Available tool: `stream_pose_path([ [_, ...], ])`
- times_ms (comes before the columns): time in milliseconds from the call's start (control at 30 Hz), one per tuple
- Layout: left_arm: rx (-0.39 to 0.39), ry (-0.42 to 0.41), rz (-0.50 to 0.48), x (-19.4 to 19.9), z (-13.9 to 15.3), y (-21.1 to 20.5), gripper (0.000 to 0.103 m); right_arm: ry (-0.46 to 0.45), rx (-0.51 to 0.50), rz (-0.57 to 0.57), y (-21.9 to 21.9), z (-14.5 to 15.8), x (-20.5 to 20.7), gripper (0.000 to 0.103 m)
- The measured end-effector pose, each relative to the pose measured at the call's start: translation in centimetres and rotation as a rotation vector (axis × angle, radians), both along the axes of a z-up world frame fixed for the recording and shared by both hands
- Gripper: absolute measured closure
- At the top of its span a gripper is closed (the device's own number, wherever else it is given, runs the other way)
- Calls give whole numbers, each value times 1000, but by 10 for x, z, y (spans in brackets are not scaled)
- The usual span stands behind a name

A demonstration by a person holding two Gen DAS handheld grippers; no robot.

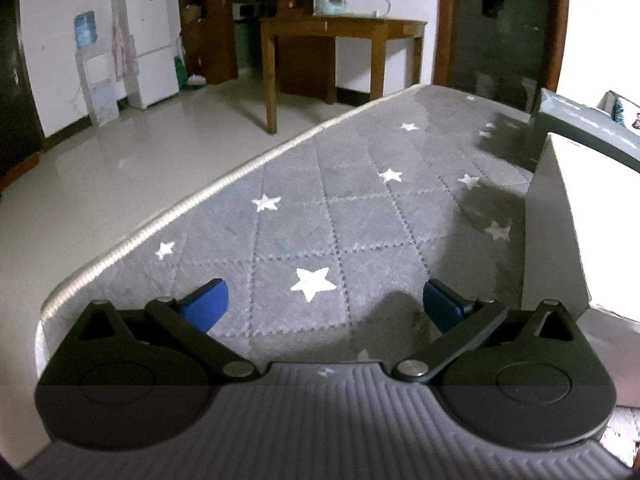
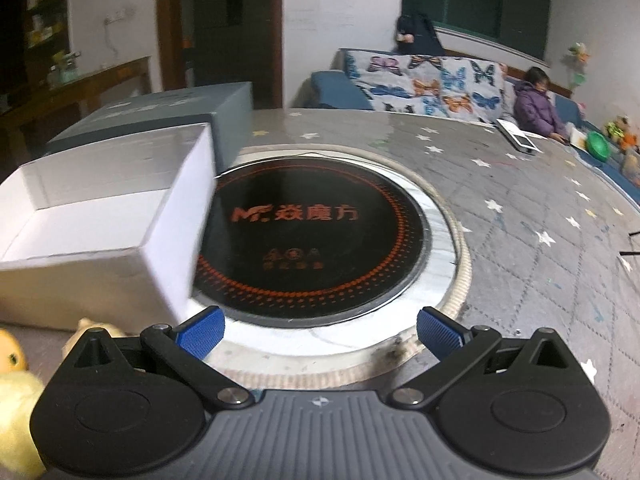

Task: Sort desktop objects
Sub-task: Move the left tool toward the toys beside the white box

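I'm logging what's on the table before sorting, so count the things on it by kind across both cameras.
Boxes: 2, an open white box and a grey box behind it.
Yellow plush toys: 2, one at, one at.
White device: 1.
Total: 5

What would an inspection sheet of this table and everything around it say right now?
Surface: grey star-patterned table cover, with a round black induction cooktop set into it.
Job's things: open white box, nothing visible inside; grey box behind it; yellow plush toys near the white box.
Clutter: white device and green bowl at the far edge.
Grippers: left gripper and right gripper, jaws wide apart, holding nothing.
Cables: nothing seen on the table.
Surroundings: wooden table, white fridge, water dispenser, sofa with butterfly blanket, seated person.
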State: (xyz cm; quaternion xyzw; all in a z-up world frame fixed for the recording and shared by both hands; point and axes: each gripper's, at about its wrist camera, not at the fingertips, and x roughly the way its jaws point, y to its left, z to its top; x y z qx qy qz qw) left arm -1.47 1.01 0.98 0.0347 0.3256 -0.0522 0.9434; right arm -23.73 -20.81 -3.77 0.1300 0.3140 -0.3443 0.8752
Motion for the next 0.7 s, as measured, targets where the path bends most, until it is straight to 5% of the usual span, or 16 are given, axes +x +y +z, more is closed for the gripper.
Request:
stream_pose_path([
  [700, 10, 54, -214, -42, 25, 12, 0, -65, 39, 161, 31, 30, -21, 1],
])
